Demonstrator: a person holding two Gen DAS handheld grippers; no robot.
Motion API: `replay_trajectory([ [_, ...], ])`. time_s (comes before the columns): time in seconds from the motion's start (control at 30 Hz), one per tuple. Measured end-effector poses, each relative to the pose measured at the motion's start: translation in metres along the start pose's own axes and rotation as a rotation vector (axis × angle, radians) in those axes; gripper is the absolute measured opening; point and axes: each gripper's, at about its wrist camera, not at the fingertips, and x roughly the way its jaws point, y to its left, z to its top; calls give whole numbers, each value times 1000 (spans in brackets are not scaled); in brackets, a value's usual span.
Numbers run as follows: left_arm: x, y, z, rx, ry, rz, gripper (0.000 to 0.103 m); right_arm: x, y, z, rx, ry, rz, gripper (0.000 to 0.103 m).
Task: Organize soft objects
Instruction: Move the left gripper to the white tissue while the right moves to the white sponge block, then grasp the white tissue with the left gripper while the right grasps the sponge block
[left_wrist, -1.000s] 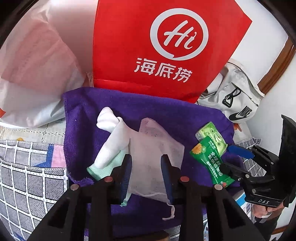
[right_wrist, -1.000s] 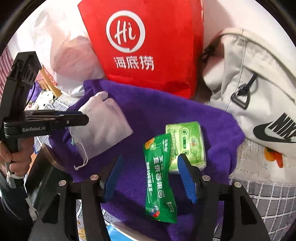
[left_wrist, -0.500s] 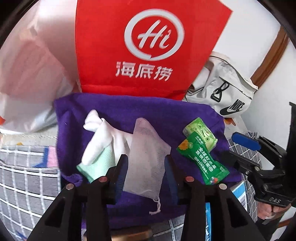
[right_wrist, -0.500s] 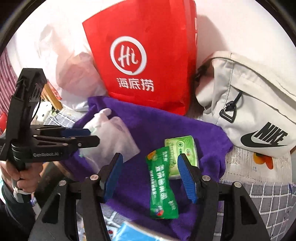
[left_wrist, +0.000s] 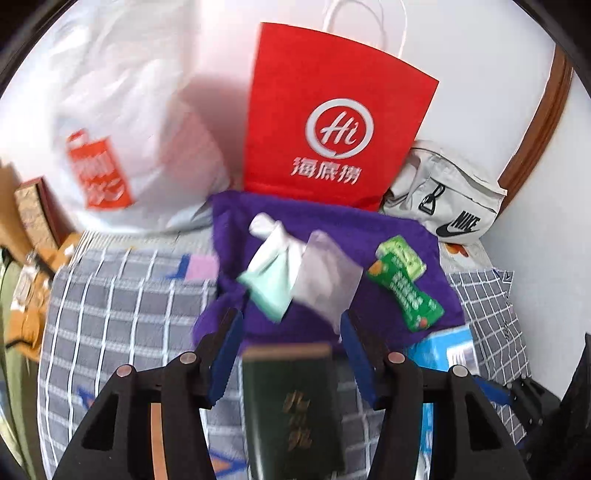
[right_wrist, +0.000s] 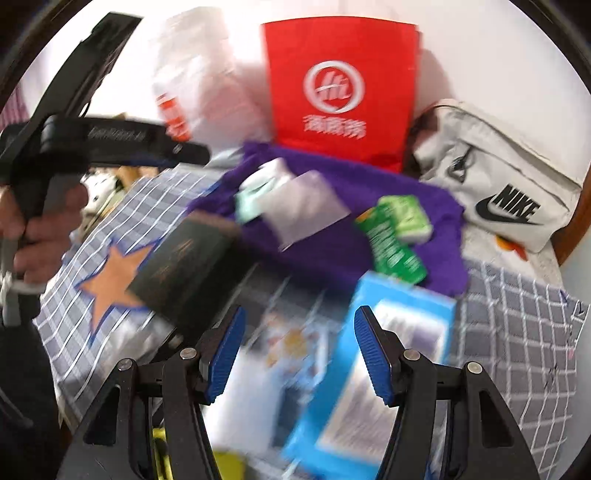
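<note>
Purple towel (left_wrist: 332, 229) sits just ahead of my left claw (left_wrist: 291, 354), with the white sock (left_wrist: 271, 254), mesh pouch (left_wrist: 325, 277) and two green packets (left_wrist: 404, 284) lying on it. My left claw's jaws have just been opening, gripping nothing, with a dark booklet (left_wrist: 295, 402) below them. My right claw (right_wrist: 297, 354) is spread too, empty, over a blue box (right_wrist: 373, 373).

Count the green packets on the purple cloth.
2: a long green sachet lying near the purple cloth right edge, and a lighter green pack touching its far end. Others may hide under the white items.
</note>
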Motion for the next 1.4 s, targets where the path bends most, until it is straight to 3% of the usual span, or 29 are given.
replay_trajectory([
  [0.1,-7,10,-24,-36,15,14,53,-3,18,-13,-9,18,32,61],
  [0.33,-24,26,-79,-40,29,53,53,7,47,-36,-59,45,-20,61],
  [0.5,-35,45,-114,-96,31,47,53,28,65,-48,-173,83,-142,60],
  [0.53,-35,46,-119,-101,35,47,53,34,67,-50,-188,99,-166,59],
  [0.6,-35,48,-132,-103,47,42,53,40,67,-53,-190,115,-172,42],
  [0.63,-34,49,-138,-109,57,44,53,39,66,-53,-188,103,-179,42],
  [0.83,-23,43,-160,-129,104,33,53,1,61,-52,-101,-37,-55,40],
  [0.97,-19,34,-175,-117,115,31,53,-26,50,-56,-20,-81,50,40],
  [1.2,-6,21,-194,-89,116,78,52,-59,26,-82,45,-66,100,41],
  [1.23,-7,17,-195,-74,103,85,50,-61,20,-87,56,-57,96,41],
  [1.33,-5,10,-196,-43,95,86,27,-66,5,-106,91,-36,78,41],
  [1.4,-6,9,-197,-36,89,92,18,-67,-6,-120,133,-28,83,41],
])
